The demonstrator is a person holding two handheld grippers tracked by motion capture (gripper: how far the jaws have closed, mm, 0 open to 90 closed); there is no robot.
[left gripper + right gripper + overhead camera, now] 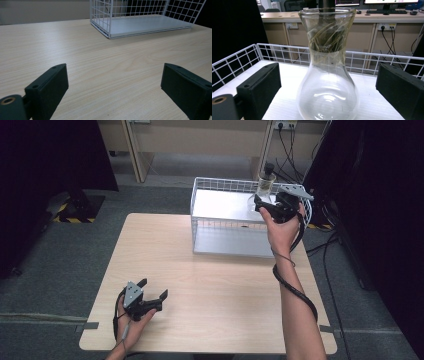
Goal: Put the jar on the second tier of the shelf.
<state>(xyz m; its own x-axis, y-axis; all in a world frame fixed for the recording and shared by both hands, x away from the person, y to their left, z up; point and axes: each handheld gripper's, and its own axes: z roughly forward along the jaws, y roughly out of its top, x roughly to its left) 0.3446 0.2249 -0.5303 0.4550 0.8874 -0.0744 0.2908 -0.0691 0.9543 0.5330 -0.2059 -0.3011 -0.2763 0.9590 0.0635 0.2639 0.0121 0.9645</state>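
Observation:
A clear glass vase (pixel 264 187) with a flared neck stands upright on the white floor of a white wire basket (pixel 220 182) at the far right of the table. Dry yellowish stalks show inside the vase's neck (pixel 328 85). My right gripper (pixel 260 205) reaches over the basket's right side, and its open jaws (pixel 328 92) stand on either side of the vase's bulb with a gap at each pad. My left gripper (pixel 154 288) rests open near the table's front left corner. Nothing lies between its jaws (pixel 113 87).
The light wooden table (pixel 210 285) has bare room between the basket and the left hand. The basket's front wall (pixel 100 15) faces the left gripper. Behind the table are desks, wall sockets with cables (pixel 287 140), and dark screens on both sides.

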